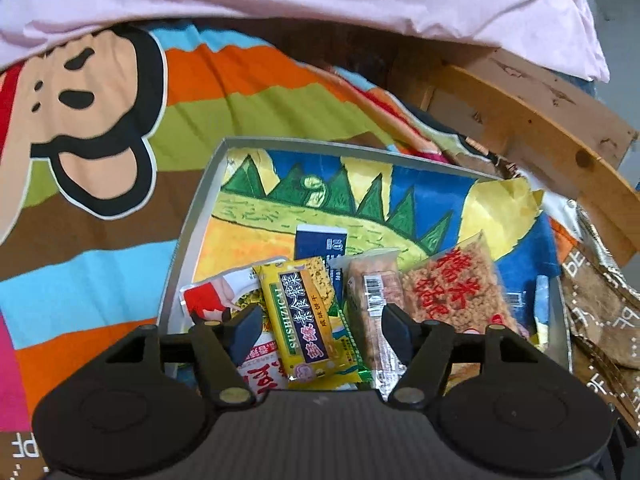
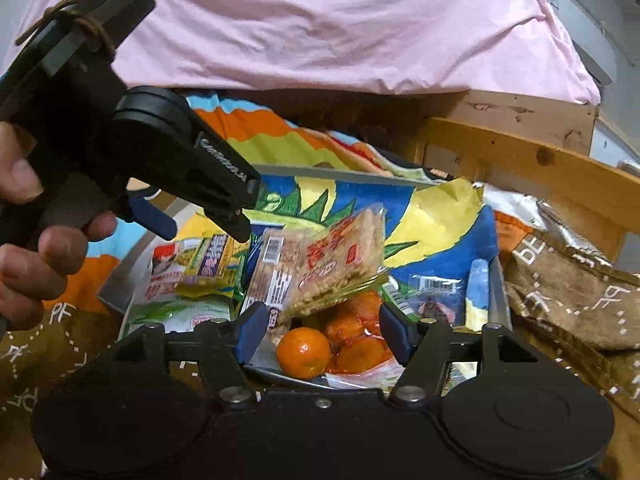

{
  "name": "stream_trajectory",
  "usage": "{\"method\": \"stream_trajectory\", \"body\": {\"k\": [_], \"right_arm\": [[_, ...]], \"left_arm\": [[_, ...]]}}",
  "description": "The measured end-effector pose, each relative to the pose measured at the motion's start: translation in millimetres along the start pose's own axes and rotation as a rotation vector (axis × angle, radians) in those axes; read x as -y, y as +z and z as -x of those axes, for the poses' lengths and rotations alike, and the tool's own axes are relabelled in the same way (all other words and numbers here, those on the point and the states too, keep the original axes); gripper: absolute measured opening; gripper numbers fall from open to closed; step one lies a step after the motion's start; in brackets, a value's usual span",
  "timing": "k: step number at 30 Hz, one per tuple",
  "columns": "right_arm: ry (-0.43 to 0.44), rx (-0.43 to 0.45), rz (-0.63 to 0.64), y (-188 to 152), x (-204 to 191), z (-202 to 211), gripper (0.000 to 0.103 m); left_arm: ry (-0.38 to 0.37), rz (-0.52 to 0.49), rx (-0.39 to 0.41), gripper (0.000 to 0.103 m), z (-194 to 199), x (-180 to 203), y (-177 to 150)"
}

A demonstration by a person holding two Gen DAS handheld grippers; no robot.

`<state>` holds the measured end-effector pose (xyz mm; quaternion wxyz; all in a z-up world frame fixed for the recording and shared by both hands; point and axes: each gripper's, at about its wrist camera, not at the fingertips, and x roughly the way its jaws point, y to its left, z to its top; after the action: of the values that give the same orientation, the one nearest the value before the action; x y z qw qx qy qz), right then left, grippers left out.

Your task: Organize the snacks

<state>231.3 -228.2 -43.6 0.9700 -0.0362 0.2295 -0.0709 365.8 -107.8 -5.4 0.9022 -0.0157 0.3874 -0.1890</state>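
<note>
Above the tray [image 1: 188,240], my left gripper [image 1: 320,330] and right gripper [image 2: 320,330] hung wide open, empty. I judged the tilted rice cake pack [image 2: 340,256] might slide onto the oranges [image 2: 304,352] if nudged.

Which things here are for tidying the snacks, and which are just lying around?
For the job:
- grey tray
- yellow cracker packet
- clear puffed-rice bag with red writing
- small round oranges
- left tool
- right tool

Lying about:
- striped monkey blanket
- wooden chair
</note>
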Motion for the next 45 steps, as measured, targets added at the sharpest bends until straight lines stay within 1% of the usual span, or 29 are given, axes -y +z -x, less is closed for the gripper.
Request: {"method": "stream_trajectory", "body": {"k": [3, 5, 8, 16, 21, 23, 26, 31, 35, 40, 45], "right_arm": [[-0.007, 0.013, -0.012, 4, 4, 11, 0.068], [-0.011, 0.023, -0.021, 7, 7, 19, 0.073], [-0.014, 0.051, -0.024, 13, 12, 36, 0.079], [-0.001, 0.126, -0.011, 24, 17, 99, 0.092], [0.007, 0.15, -0.033, 21, 23, 136, 0.096], [0.012, 0.162, -0.045, 18, 25, 151, 0.1], [0.02, 0.172, -0.049, 13, 26, 167, 0.102], [0.035, 0.175, -0.055, 5, 27, 192, 0.102], [0.043, 0.184, -0.061, -2, 29, 209, 0.102], [0.04, 0.187, -0.057, -12, 30, 227, 0.102], [0.044, 0.162, -0.062, -22, 31, 239, 0.102]], "left_arm": [[-0.002, -0.002, 0.019, 0.075, 16, 2, -1], [-0.002, -0.006, 0.042, 0.079, 30, 2, -4], [0.004, -0.008, 0.069, 0.081, 52, 2, -10], [0.026, 0.007, 0.126, 0.087, 116, -3, -38], [0.039, 0.001, 0.159, 0.091, 154, -3, -55], [0.045, -0.002, 0.172, 0.095, 167, -3, -63], [0.059, -0.007, 0.192, 0.098, 185, 0, -75], [0.088, -0.027, 0.225, 0.102, 210, 5, -97], [0.124, -0.048, 0.254, 0.102, 227, 7, -118], [0.141, -0.05, 0.249, 0.102, 241, 8, -143], [0.161, -0.012, 0.222, 0.102, 250, 1, -173]]}}
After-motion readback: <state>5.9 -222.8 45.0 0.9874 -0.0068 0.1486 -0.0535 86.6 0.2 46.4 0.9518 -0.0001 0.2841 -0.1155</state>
